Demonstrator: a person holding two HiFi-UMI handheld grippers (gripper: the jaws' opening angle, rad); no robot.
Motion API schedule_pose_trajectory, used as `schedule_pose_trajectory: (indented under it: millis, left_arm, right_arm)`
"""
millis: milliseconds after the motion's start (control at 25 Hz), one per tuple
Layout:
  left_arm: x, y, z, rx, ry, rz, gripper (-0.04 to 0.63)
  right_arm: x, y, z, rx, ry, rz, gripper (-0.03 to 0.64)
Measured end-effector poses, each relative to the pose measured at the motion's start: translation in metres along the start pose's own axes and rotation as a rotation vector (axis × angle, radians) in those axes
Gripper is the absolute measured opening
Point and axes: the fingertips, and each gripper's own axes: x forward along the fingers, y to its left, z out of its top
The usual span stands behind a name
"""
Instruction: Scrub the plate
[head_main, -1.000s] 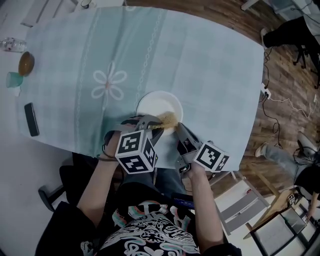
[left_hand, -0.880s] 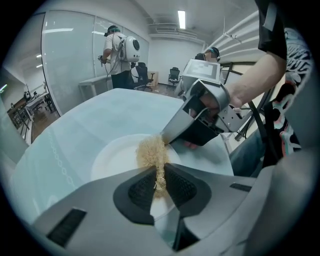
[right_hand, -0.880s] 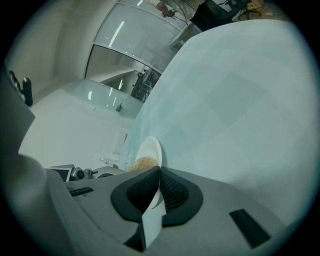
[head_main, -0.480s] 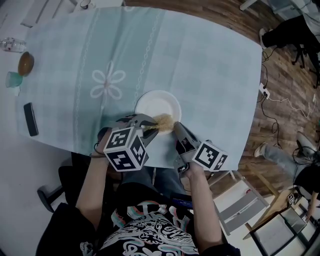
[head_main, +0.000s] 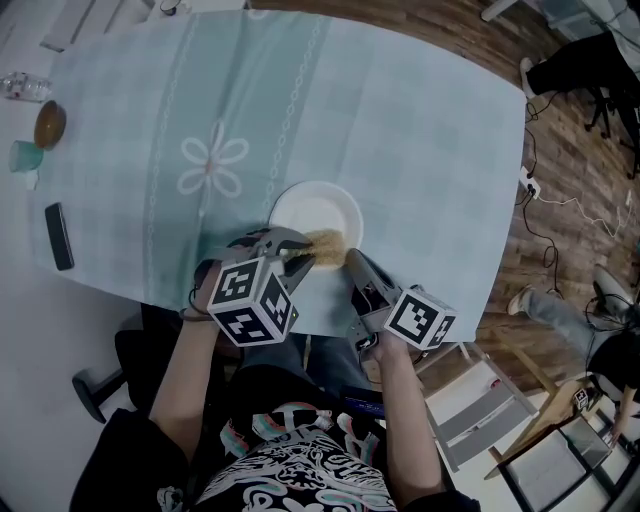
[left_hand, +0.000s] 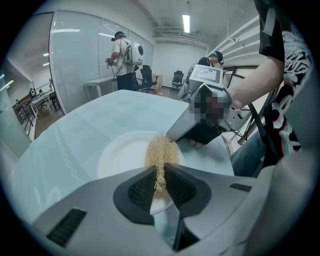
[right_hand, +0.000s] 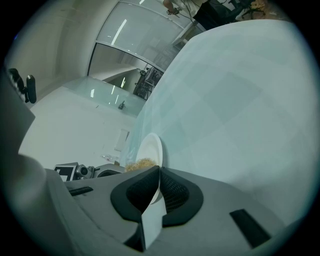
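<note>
White round plate (head_main: 312, 208): shallow, lies flat on pale green cloth (head_main: 250, 110) over desk (head_main: 30, 300), close to desk's near edge. Near rim pinched between closed jaws of right gripper (head_main: 352, 260). Tan scrubber (head_main: 326, 243): small tuft of coarse fibres, narrow end clamped between jaws of left gripper (head_main: 300, 256), bushy end spread on plate's inner surface at near side, just beside right gripper's tips.
</note>
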Motion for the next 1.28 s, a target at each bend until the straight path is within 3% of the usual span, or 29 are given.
schedule_pose_trajectory:
  millis: [240,480,720,840,920,1120,1200,1280]
  left_arm:
    - [0.000,0.003,0.000,-0.015,-0.006,0.022,0.069]
    - [-0.004,0.006,0.002,-0.037,-0.038,0.053,0.078]
    - [-0.022,0.015,0.020,-0.029,-0.156,0.190,0.206]
    - [-0.031,0.026,0.023,-0.005,-0.189,0.318,0.209]
    - [-0.045,0.036,0.029,-0.051,-0.259,0.401,0.179]
    - [-0.075,0.058,0.042,-0.309,-0.490,0.501,0.028]
    - [-0.084,0.061,0.044,-0.363,-0.555,0.505,0.028]
    - [-0.088,0.059,0.048,-0.370,-0.594,0.489,0.028]
  right_arm:
    - [-0.010,-0.012,0.006,-0.042,-0.017,-0.046,0.008]
    - [-0.016,-0.007,0.019,-0.078,-0.054,-0.022,0.008]
    - [-0.015,0.018,0.019,-0.285,-0.095,-0.020,-0.006]
    - [-0.017,0.027,0.022,-0.435,-0.115,-0.067,-0.006]
    - [-0.021,0.034,0.026,-0.552,-0.134,-0.096,-0.006]
    - [-0.038,0.063,0.045,-0.830,-0.296,-0.126,-0.008]
    - [-0.044,0.074,0.050,-0.911,-0.351,-0.134,-0.009]
    - [-0.049,0.079,0.056,-0.933,-0.395,-0.136,-0.009]
